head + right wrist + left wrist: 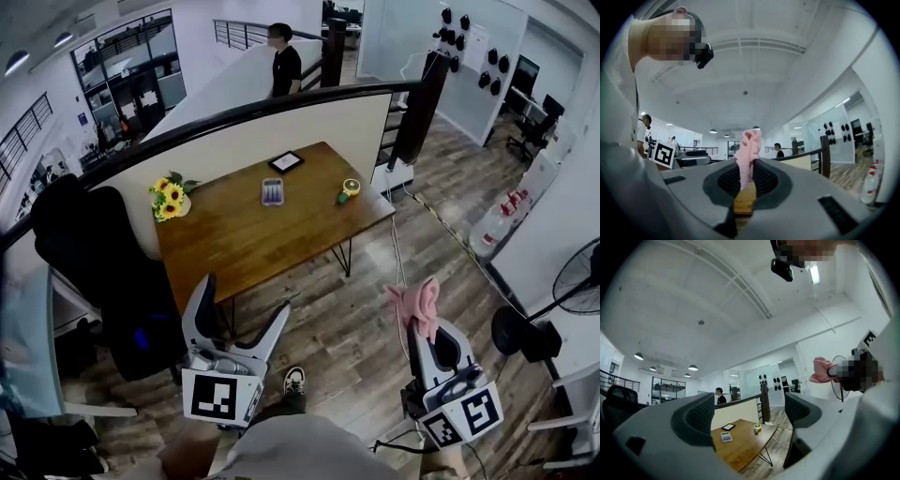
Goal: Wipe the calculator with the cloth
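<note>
Two tongs up, both held in the air, well short of the surface (pixel 246 246).

Left tongs (pixel 246 298): jaws wide apart, nothing between them. In the left gripper view the left tongs (pixel 750 414) show ribbed dark pads on grey plastic shells.

Right tongs (pixel 422 330): jaws clamped together on one pink cloth (pixel 416 302). It's soft, knit-textured and bunched, sticking out past the tips. In the right gripper view the cloth (pixel 748 149) rises as a crumpled column from the pinch of the right tongs (pixel 746 177). In the left gripper view the same cloth (pixel 823 371) sits off to the right of your left tongs.

One calculator (pixel 272 191): flat, light rectangle with dark key rows. It lies on the surface well ahead of both tongs, closer to the left tongs' line. In the left gripper view the calculator (pixel 726 437) shows far off in the gap between the jaws, toward the left one.

Also on the surface, all beyond the tongs:
- One dark flat tablet-like slab (pixel 285 161), just past the calculator.
- One yellow ring-shaped roll (pixel 352 186) with one small green item (pixel 342 198) beside it, right of the calculator.
- One bunch of sunflowers (pixel 169 199) at the far left corner.

The surface is brown wood, rectangular, on thin black legs. One black chair (pixel 89 253) stands left of your left tongs. One person (pixel 284 64) stands behind the partition.
</note>
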